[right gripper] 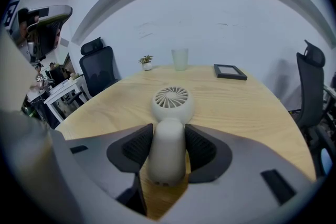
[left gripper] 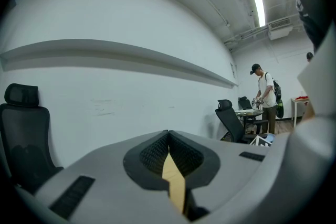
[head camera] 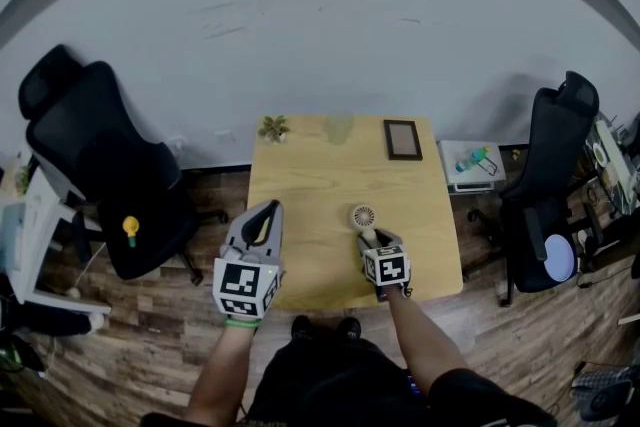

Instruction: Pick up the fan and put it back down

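I see a plain white wall (head camera: 320,35) behind a pale wooden square table (head camera: 310,175). There's a dark wood-plank floor (head camera: 150,365), and black high-backed office chairs on the left (head camera: 95,165) and right (head camera: 550,165). A long ceiling strip light (left gripper: 258,7) is lit.

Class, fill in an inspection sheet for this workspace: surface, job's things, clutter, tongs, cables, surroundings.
Surface: light wooden table.
Job's things: white fan, handle clamped in the right tongs.
Clutter: small plant, cup and picture frame along the far edge.
Tongs: right tongs shut on the fan; left tongs shut, empty, at the table's left edge.
Cables: nothing seen.
Surroundings: black office chairs on both sides, white wall, wood floor.
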`<state>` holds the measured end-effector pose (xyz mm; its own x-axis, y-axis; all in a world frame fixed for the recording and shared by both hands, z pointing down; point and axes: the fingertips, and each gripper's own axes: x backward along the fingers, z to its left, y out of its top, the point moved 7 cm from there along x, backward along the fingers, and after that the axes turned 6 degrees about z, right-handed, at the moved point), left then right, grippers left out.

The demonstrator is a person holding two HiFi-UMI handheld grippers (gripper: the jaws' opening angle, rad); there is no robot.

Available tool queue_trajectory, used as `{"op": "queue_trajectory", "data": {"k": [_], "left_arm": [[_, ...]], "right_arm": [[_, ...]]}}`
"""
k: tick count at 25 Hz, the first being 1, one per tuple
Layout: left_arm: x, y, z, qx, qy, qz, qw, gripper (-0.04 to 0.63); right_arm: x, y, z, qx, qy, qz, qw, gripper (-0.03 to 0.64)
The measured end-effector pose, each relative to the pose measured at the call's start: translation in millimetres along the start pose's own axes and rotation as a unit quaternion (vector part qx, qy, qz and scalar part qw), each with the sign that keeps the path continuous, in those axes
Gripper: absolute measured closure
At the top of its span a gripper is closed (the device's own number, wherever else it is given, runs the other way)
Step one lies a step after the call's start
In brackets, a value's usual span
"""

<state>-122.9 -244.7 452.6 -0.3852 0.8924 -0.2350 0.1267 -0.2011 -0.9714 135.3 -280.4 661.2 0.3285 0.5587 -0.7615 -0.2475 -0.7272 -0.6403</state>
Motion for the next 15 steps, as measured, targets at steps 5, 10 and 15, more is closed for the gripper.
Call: {"op": "queue_trajectory", "data": {"k": [5,10,15], "left_arm": [[-0.5,1.1,-1.3,-0.001,-0.003,-0.003,1.0,0.572],[-2.3,1.9,-0.3,-0.001,-0.005,-0.004,1.0,0.572],[-5.0,4.2,-3.0,-0.001,-0.008,-0.009,0.9999,0.572]], "right_arm": [[-0.3,-1.9,0.6,0.002,-0.003,0.004,1.0,0.405],[0.5,5.2,2.7,0.005,0.002,-0.013,1.0,0.374],[5.0,12.9,2.4,0.006,0.01,-0.025,1.0,0.336]]}}
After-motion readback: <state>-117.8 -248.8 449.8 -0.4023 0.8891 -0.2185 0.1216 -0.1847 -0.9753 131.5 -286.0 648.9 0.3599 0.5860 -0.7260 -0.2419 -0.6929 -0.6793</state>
